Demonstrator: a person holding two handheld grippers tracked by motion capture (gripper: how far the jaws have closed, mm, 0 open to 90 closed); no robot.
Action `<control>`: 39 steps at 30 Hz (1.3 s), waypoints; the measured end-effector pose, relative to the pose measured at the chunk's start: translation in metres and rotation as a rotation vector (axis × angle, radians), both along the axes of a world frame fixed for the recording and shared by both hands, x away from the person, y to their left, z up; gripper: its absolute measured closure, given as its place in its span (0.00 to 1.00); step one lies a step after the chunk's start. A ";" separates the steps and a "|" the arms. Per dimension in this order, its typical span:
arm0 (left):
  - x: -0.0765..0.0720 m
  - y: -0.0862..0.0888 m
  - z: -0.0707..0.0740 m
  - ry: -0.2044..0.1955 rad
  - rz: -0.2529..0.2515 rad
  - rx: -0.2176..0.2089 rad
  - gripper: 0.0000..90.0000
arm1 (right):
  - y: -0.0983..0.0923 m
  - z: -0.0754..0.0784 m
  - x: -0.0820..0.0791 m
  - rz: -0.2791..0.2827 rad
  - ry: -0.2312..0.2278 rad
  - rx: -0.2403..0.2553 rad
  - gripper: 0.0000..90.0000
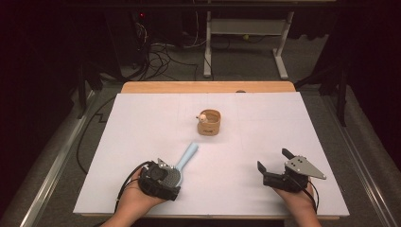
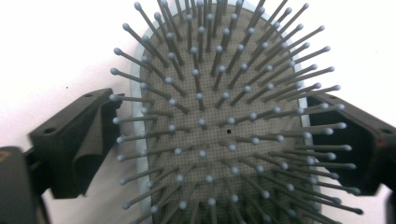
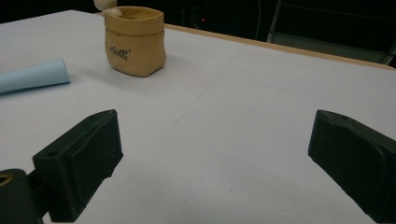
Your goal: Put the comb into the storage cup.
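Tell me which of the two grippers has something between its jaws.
The left gripper: its jaws stand on either side of the bristled head of the light blue hairbrush. The right gripper has open jaws with only bare table between them.

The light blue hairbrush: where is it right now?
In the high view the hairbrush lies near-left on the white table, its head between the left gripper jaws, handle pointing toward the tan pouch.

On the tabletop [image 1: 142,123] the pouch [image 1: 210,123] sits near centre; the hairbrush [image 1: 182,163] lies at its 7 o'clock, head between the left tool [image 1: 163,179] jaws; the right tool [image 1: 274,165] rests at 4 o'clock
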State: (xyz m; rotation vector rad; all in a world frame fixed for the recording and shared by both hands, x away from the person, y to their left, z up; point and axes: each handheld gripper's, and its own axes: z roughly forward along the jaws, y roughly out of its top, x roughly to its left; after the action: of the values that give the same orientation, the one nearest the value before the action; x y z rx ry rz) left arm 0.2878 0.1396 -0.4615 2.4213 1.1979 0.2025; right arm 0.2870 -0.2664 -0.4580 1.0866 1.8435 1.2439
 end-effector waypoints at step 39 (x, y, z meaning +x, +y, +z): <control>0.003 0.007 0.007 0.008 -0.056 0.005 0.23 | -0.001 -0.001 0.000 -0.007 0.008 0.008 0.04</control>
State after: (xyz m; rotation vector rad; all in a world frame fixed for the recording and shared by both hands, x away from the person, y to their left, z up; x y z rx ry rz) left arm 0.2904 0.1461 -0.4545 2.4588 1.1326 0.1786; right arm 0.2875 -0.2675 -0.4589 1.1033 1.8409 1.2452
